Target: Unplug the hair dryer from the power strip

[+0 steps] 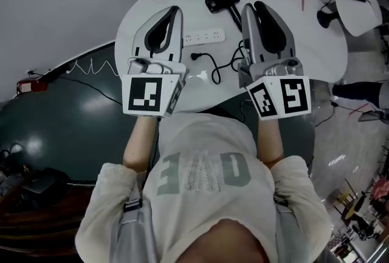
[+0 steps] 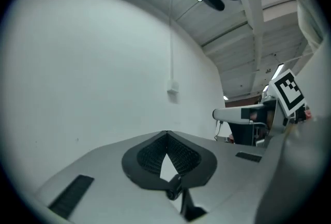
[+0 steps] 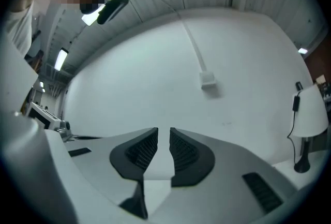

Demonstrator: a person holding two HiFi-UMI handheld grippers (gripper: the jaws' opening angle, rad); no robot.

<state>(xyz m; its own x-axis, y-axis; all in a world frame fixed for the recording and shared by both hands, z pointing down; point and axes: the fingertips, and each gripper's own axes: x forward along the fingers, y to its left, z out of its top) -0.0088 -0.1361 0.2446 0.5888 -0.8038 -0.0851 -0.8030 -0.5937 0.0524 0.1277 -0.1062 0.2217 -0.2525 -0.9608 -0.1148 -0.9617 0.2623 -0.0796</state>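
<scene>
1. Two grippers are held up side by side over the near edge of a white table [image 1: 316,55], each in one of the person's hands.
2. Left gripper [image 1: 175,11]: in its own view the jaws of the left gripper [image 2: 166,135] meet at the tips, closed, with nothing between them and only a bare wall [image 2: 93,78] ahead.
3. Right gripper [image 1: 254,8]: in its own view the jaws of the right gripper [image 3: 164,135] stand a narrow gap apart. They are empty and face the same wall, with a lamp [image 3: 310,119] at 3 o'clock.
4. Seen from the head view, the black hair dryer [image 1: 222,0] lies on the table between the two gripper tips. It is at about 2 o'clock from the left tip and 9 o'clock from the right tip, and neither gripper touches it.
5. Between the grippers, at 7 o'clock from the hair dryer, lies the white power strip [image 1: 203,36].
6. At 6 o'clock from the strip, the black plug [image 1: 196,56] rests on the tabletop, out of the sockets.
7. From the plug, the cord [image 1: 216,70] curls toward 3 o'clock and goes out of sight under the right gripper.
</scene>
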